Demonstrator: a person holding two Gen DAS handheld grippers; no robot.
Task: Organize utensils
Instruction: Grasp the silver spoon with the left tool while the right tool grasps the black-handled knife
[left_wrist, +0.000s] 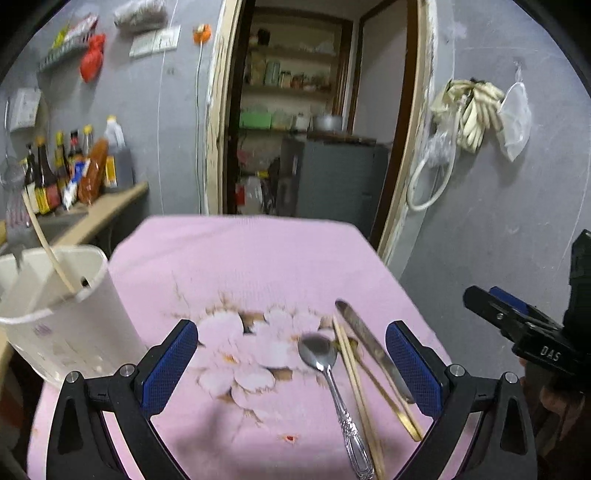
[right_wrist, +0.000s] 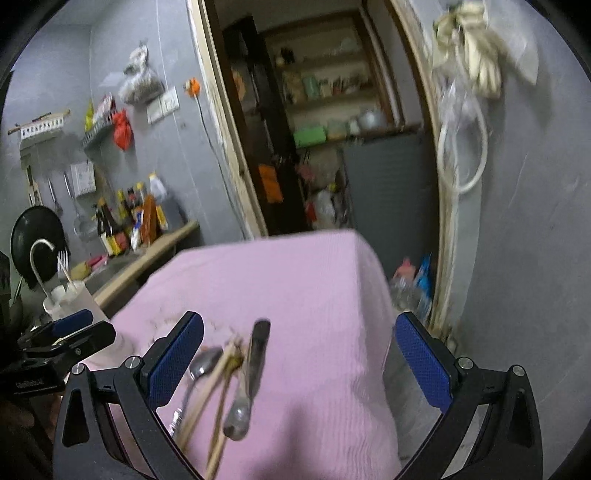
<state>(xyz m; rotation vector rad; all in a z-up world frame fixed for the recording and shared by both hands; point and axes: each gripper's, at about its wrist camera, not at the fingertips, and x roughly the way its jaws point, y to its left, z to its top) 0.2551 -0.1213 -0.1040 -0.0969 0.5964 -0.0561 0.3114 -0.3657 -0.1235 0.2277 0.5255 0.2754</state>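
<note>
A: Utensils?
B: Shiny steel spoon (left_wrist: 322, 360) with embossed handle, pale wooden chopsticks (left_wrist: 356, 384), flat steel knife (left_wrist: 373, 350); on pink floral cloth (left_wrist: 258, 258), right of white plastic holder (left_wrist: 70, 314).
A: Grippers?
B: Left gripper (left_wrist: 291, 363), right gripper (right_wrist: 299, 360); both spread wide, empty.

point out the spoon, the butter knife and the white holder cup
spoon (left_wrist: 318, 352): left wrist view, on its bowl.
butter knife (left_wrist: 369, 345): left wrist view, mid-blade.
white holder cup (left_wrist: 85, 314): left wrist view, on its outer wall.
</note>
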